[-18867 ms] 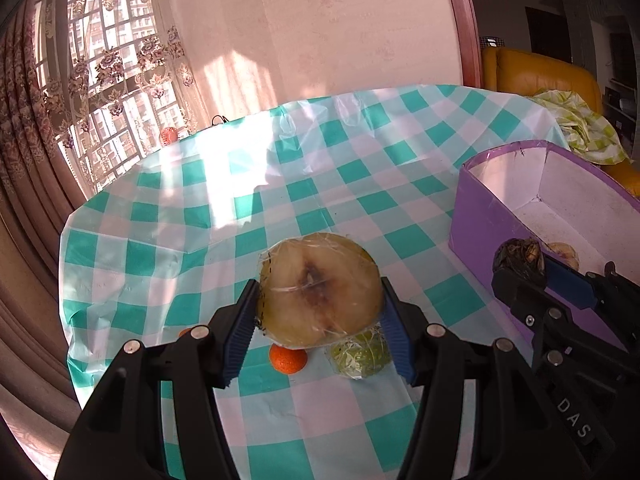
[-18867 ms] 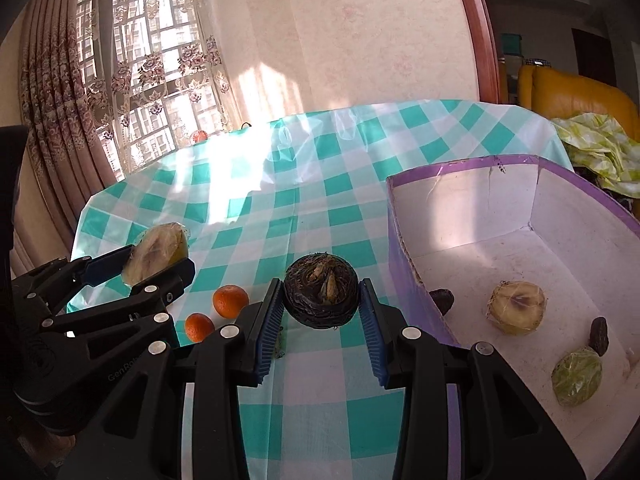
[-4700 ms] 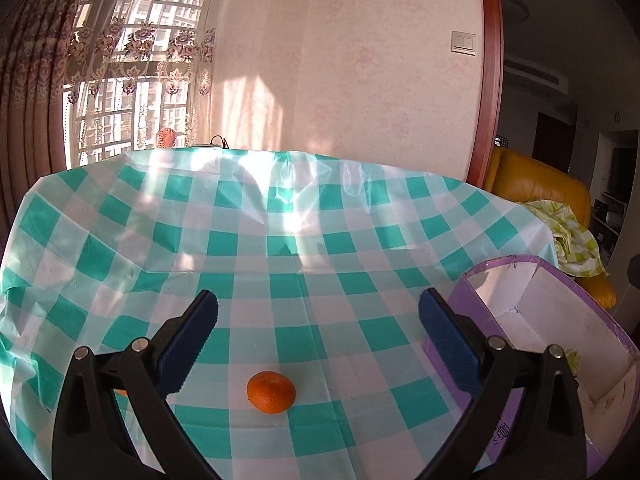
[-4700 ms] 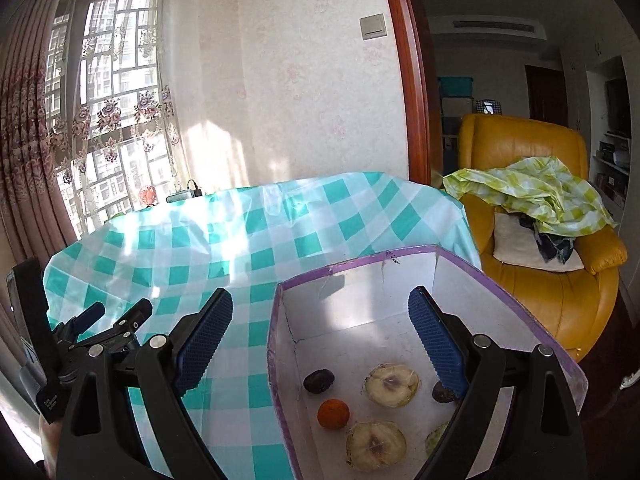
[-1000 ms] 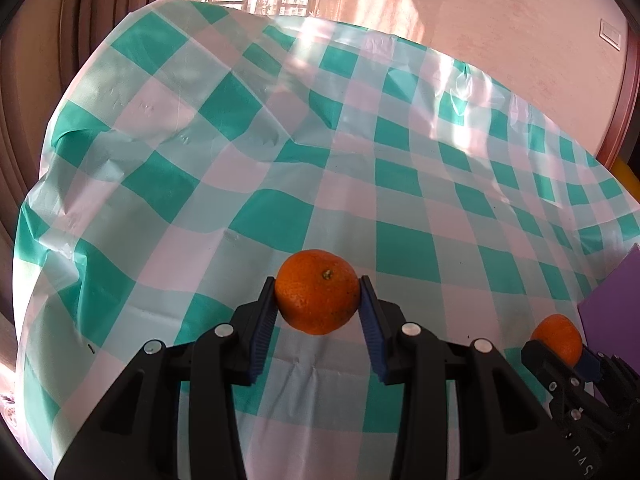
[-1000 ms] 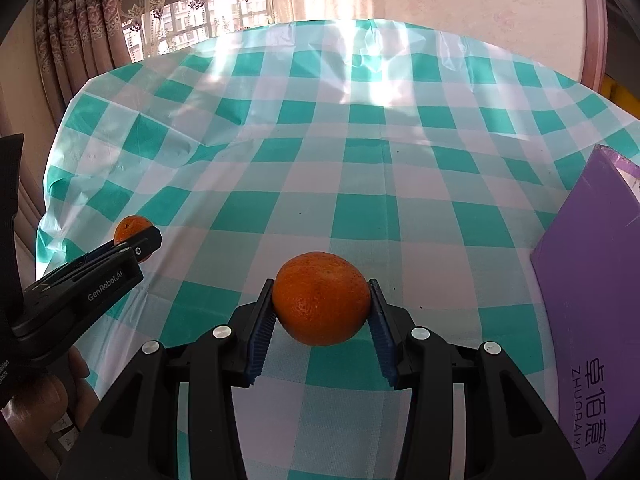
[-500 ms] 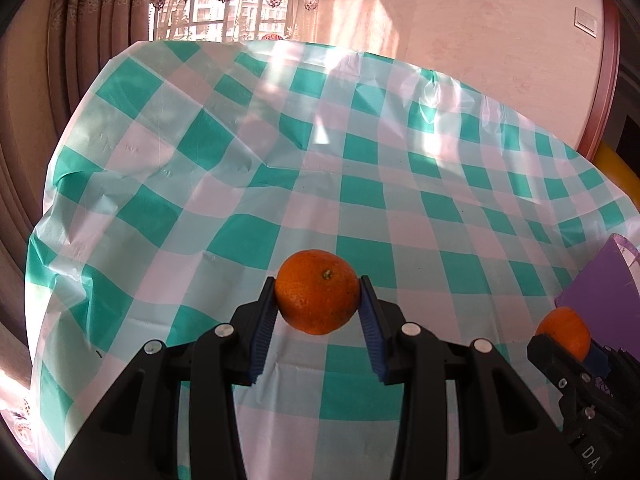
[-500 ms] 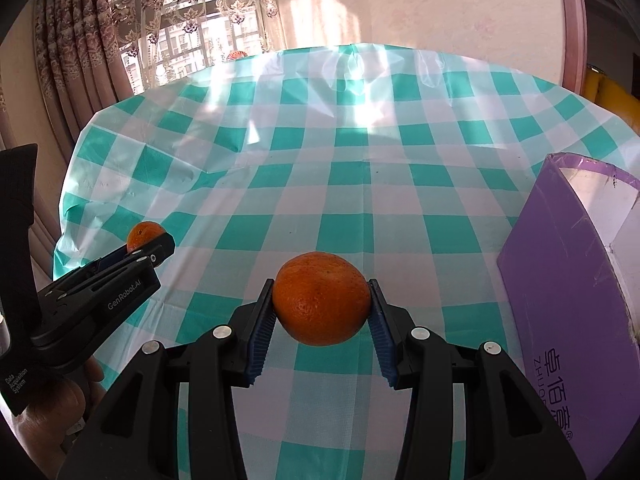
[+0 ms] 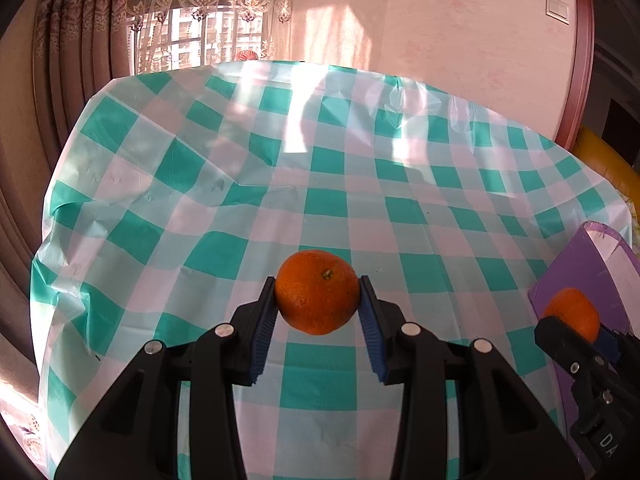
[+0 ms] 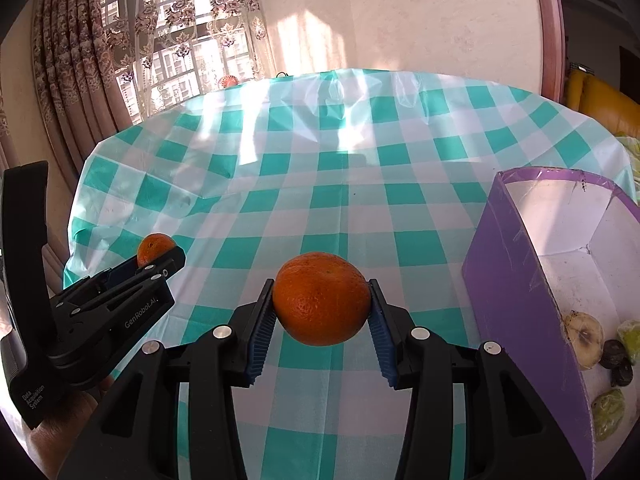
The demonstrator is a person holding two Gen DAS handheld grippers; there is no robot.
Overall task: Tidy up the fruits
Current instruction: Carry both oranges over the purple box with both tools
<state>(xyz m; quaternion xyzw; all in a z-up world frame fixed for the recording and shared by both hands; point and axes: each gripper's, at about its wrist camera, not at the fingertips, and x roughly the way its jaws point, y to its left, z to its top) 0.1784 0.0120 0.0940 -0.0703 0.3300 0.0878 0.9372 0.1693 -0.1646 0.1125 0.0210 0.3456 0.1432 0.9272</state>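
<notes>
My left gripper [image 9: 318, 294] is shut on an orange mandarin [image 9: 317, 291] and holds it above the green-checked tablecloth [image 9: 320, 184]. My right gripper [image 10: 321, 306] is shut on a second mandarin [image 10: 321, 298], also held above the cloth. Each gripper shows in the other view: the right one with its mandarin [image 9: 573, 317] at the right edge, the left one with its mandarin [image 10: 154, 247] at the left. A purple box [image 10: 516, 284] with a white inside stands to the right of the right gripper. It holds several wrapped fruits, among them a pale halved fruit [image 10: 582, 338].
The table's left edge drops off toward brown curtains [image 9: 60, 80] and a window [image 10: 180, 40]. A yellow armchair [image 10: 600, 108] stands behind the table at the right. A pink wall [image 9: 440, 28] lies behind the table.
Both grippers have risen and tilted up with their mandarins still held. The purple box has come further into the right wrist view, and its inside now shows.
</notes>
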